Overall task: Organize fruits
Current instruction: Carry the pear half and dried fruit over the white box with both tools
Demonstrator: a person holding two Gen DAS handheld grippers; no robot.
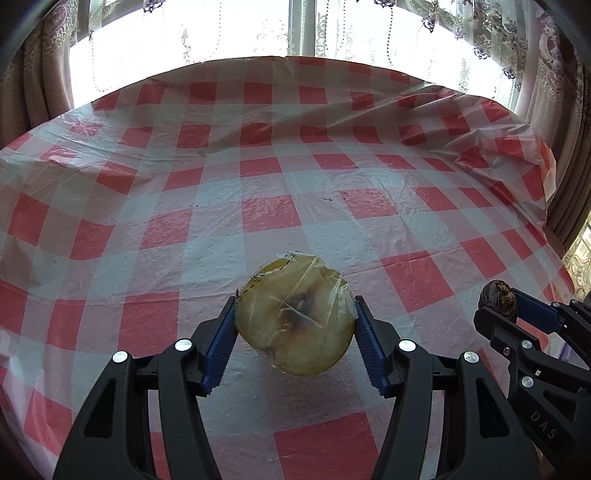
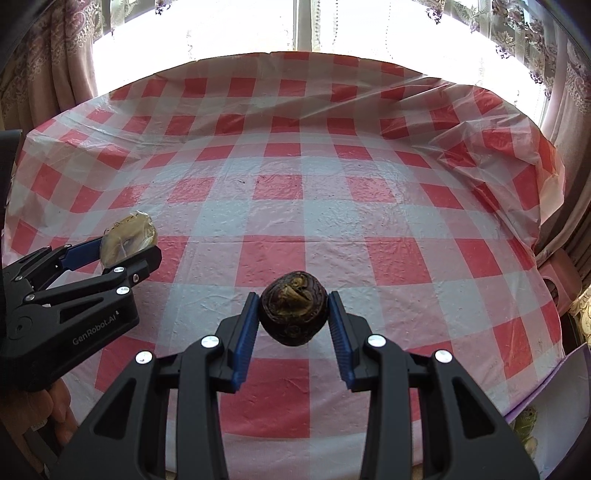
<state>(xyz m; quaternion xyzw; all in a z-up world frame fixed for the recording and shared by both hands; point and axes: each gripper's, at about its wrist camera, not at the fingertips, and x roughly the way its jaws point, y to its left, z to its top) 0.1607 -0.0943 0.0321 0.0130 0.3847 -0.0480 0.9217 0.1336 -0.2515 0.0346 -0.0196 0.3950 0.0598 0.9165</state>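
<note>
My left gripper (image 1: 294,312) is shut on a yellow fruit wrapped in clear film (image 1: 295,317), held above the checked tablecloth (image 1: 258,177). It also shows in the right wrist view (image 2: 127,242) at the left, with the left gripper (image 2: 122,254) around it. My right gripper (image 2: 292,314) is shut on a dark brown wrinkled fruit (image 2: 293,314), held above the cloth. In the left wrist view that dark fruit (image 1: 498,299) and the right gripper (image 1: 502,308) appear at the right edge.
The round table carries a red and white checked cloth under clear plastic, bunched up at the far right (image 2: 517,155). Curtains and a bright window (image 2: 295,26) stand behind. A purple-edged item with something green (image 2: 528,424) lies at the lower right.
</note>
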